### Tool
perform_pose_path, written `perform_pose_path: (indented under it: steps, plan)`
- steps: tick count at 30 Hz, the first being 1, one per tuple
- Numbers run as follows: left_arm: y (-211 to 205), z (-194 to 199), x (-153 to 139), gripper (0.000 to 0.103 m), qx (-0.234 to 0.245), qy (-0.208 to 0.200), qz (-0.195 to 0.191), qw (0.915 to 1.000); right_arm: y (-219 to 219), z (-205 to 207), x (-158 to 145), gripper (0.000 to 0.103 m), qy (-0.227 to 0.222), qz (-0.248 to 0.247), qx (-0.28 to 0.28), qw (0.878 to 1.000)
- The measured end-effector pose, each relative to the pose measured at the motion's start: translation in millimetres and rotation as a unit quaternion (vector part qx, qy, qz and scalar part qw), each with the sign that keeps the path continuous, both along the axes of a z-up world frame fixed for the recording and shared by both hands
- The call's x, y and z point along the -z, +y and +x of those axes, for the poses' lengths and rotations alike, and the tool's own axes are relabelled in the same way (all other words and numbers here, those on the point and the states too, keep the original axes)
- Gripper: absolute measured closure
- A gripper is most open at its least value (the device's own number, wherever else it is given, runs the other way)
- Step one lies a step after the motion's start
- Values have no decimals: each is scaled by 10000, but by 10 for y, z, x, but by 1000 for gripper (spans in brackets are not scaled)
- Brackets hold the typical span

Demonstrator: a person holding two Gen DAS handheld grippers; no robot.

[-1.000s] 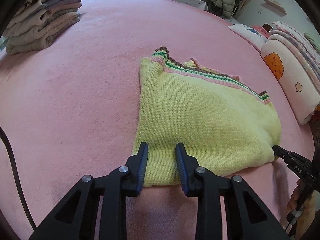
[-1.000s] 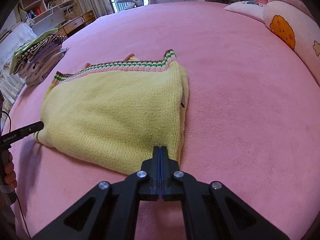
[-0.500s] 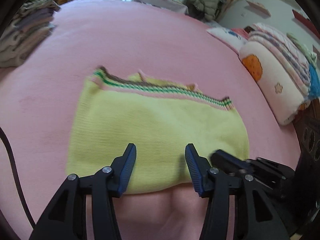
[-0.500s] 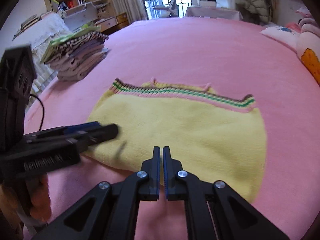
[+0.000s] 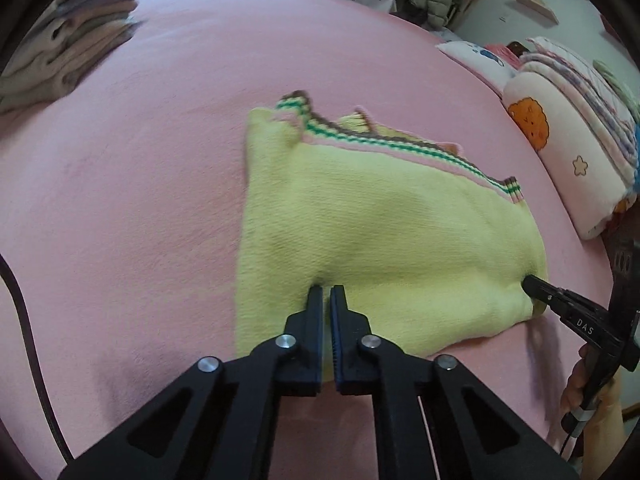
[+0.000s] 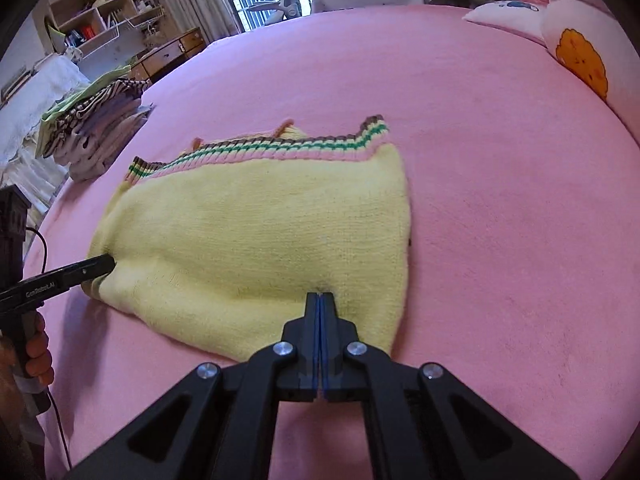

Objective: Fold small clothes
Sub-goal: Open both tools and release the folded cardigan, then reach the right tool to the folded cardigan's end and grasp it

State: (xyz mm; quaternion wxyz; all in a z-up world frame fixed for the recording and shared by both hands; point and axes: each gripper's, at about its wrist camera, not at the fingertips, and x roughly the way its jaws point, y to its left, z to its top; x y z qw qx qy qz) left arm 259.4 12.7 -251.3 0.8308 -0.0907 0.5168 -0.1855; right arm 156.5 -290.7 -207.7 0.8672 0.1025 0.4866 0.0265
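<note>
Both jaws pinch the yellow sweater's [image 5: 380, 240] near edge; only the right wrist view shows shelves [image 6: 100, 12].

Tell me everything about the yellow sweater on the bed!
The yellow sweater is a small knitted top, folded and lying flat on the pink blanket. Its far edge has a ribbed band striped in pink, green, cream and brown. The knit looks soft and fuzzy. Both tongs are shut and pinch its near part, the left tongs and the right tongs, making small puckers.
</note>
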Motion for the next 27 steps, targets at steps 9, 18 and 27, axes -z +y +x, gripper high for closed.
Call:
perform_pose_path:
  steps: [9, 18, 27]
  plan:
    - [88, 33, -199, 90, -225, 62, -2, 9997, 356, -8, -210, 98, -15, -702, -205, 9973]
    - [595, 129, -531, 17, -610, -191, 182, 9978, 974, -434, -835, 34, -1018, -887, -764, 9879]
    - [440, 452, -468, 18, 583, -139, 833, 9947, 1841, -531, -586, 34, -1058, -1462, -1294, 9750]
